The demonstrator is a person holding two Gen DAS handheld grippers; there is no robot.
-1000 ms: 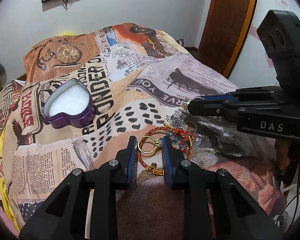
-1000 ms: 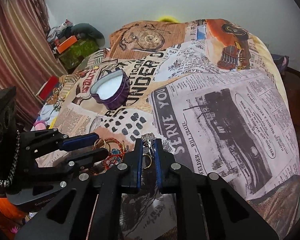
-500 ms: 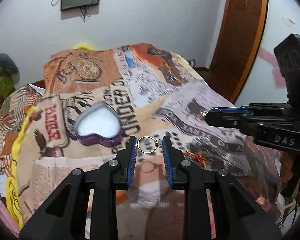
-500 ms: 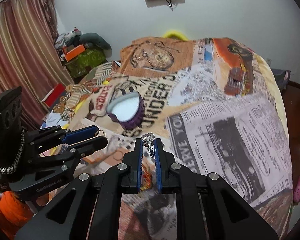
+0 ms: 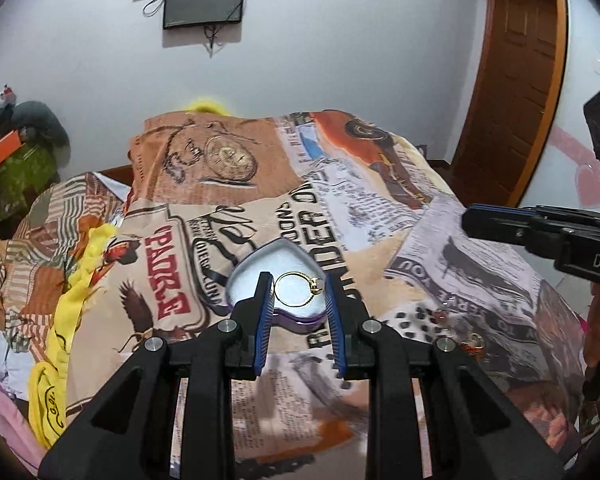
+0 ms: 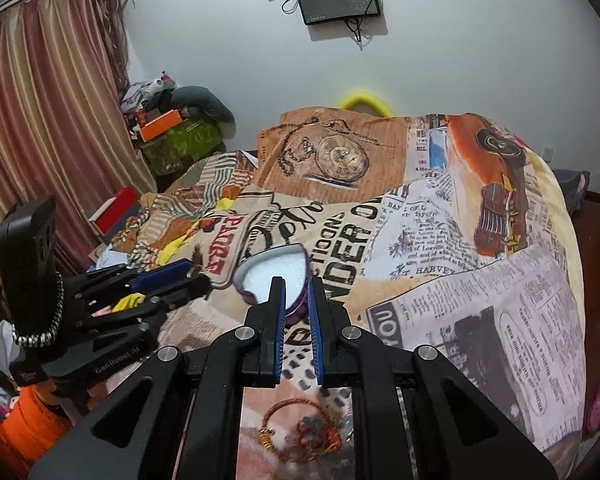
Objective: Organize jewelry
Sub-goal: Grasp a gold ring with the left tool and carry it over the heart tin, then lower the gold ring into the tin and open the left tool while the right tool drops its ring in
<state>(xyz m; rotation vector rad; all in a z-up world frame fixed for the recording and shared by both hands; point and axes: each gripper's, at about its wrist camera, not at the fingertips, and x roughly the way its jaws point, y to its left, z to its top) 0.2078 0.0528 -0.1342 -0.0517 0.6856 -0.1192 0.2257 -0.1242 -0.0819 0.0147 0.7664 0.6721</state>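
- Left gripper — fingers clamped on the gold ring, poised above the heart-shaped box.
- Right gripper — fingers slightly apart, empty.
- Advice: lower before releasing onto the white padding.

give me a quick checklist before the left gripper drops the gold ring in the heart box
1. Gold ring gripped by left gripper: ok.
2. Ring lined up over heart box: ok in the left wrist view; height above it: cannot tell.
3. Box open, white lining showing: ok.
4. Right gripper out of the drop path: ok, it is off to the side.
5. Right gripper holding something: cannot tell.
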